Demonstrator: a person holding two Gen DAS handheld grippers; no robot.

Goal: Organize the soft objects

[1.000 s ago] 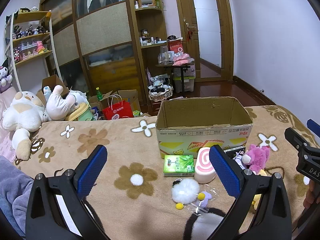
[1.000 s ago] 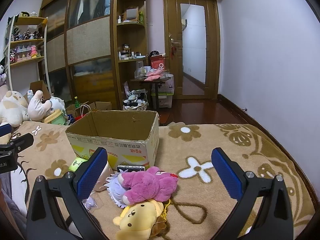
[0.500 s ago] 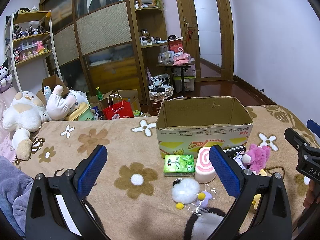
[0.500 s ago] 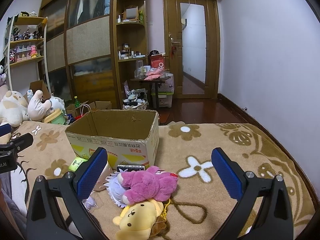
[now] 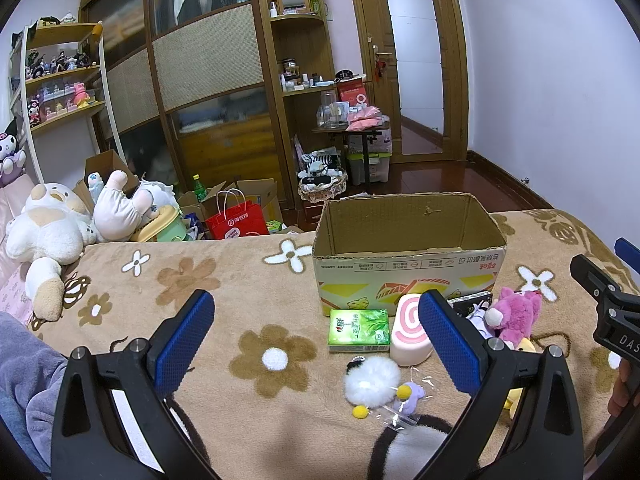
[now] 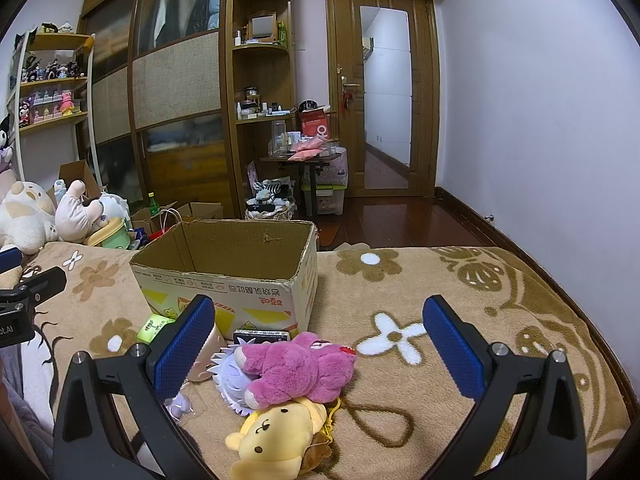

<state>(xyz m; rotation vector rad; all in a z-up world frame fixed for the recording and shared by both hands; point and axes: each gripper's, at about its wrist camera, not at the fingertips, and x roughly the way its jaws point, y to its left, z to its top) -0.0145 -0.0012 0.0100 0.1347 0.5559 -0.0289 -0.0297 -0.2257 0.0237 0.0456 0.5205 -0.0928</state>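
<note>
Nothing has shifted over the last second: my left tongs (image 5: pixel 316 338) and right tongs (image 6: pixel 318 342) hang spread wide, empty. The pink plush (image 6: pixel 298 368) and yellow bear (image 6: pixel 272 436) lie before the cardboard box (image 6: pixel 236 286), so sorting hasn't begun.

The left gripper (image 5: pixel 316 338) hung wide apart above the flowered blanket (image 5: pixel 240 280). An open cardboard box (image 5: pixel 408 248) stood far right; near it lay a green tissue pack (image 5: pixel 359 329), pink swirl cushion (image 5: pixel 410 334), white pompom (image 5: pixel 372 381) and pink plush (image 5: pixel 514 314).

"DAS" on right claw (image 5: pixel 618 320).
</note>
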